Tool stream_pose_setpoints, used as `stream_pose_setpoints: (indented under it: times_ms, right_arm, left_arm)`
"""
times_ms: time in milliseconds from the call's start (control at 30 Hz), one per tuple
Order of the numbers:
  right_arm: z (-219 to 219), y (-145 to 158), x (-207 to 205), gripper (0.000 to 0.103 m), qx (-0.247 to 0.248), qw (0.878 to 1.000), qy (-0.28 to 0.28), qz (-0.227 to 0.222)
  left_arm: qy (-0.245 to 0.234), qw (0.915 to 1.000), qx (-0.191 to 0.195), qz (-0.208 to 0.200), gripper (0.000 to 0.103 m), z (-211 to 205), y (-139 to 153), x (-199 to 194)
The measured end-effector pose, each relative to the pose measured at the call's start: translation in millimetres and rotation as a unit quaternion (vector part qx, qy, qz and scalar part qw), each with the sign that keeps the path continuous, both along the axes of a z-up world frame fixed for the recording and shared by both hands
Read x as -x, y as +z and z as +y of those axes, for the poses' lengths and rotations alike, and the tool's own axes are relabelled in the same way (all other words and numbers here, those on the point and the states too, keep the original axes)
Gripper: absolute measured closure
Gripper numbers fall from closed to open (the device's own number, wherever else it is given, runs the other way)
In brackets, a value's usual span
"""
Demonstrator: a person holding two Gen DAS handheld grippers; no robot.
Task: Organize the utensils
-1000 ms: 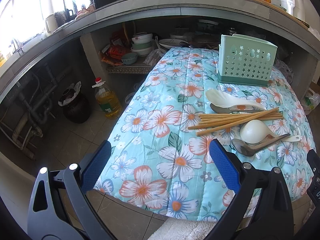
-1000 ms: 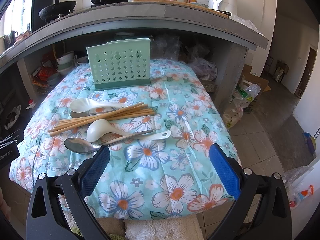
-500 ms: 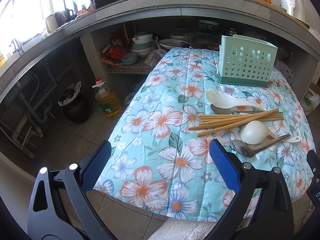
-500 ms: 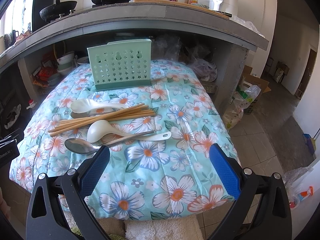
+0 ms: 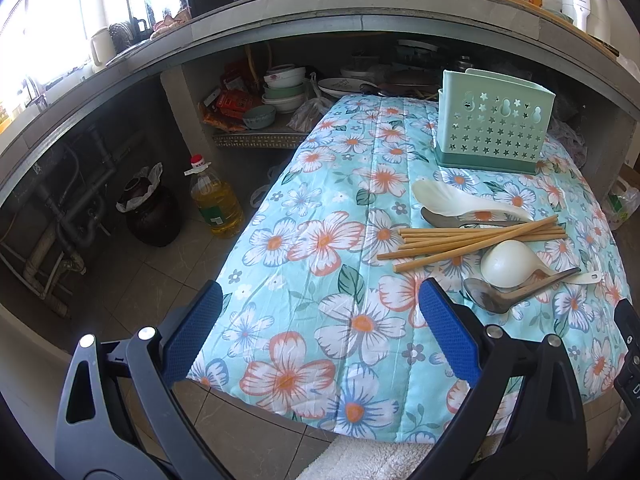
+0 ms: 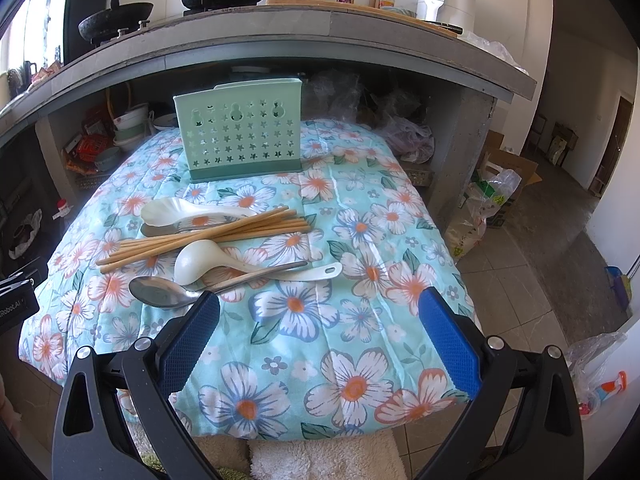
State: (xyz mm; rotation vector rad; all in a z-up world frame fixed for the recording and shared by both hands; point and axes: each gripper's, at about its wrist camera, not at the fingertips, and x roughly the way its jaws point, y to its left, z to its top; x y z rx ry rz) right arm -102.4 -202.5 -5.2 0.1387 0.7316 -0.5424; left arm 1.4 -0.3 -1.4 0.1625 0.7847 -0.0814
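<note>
A low table covered by a floral quilt [image 6: 360, 344] carries a loose pile of utensils near its middle, toward the left edge as the right wrist camera sees it. The pile holds wooden chopsticks [image 6: 208, 236], two white plastic spoons [image 6: 196, 266] and two metal spoons [image 6: 160, 292]. Every handle runs roughly crosswise, side to side across the table, with the spoon bowls pointing left.

A mint-green perforated utensil holder [image 6: 240, 140] stands upright beyond the pile, toward the far edge, and looks empty.

The right gripper [image 6: 318, 334] hovers over the near edge with its blue pads spread wide and nothing between them. Its left pad sits just short of the nearest metal spoon's bowl.

The left gripper [image 5: 320, 332] is likewise spread wide and empty, over the near left corner, with the pile ahead and off to its right.

Judging by this, the right gripper is nearer, and a pinch across a crosswise handle looks feasible without much turning.
</note>
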Motion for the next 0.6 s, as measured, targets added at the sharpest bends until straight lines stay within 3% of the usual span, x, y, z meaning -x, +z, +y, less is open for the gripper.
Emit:
stream_pose_setpoints:
  times_ms: [600]
  right_arm:
    - [-1.6,-0.1,2.8,0.006,0.004,1.0,-0.005,-0.011]
  left_arm:
    - [-0.032,0.9995,-0.004,-0.005,0.009,-7.8,3.2,-4.2]
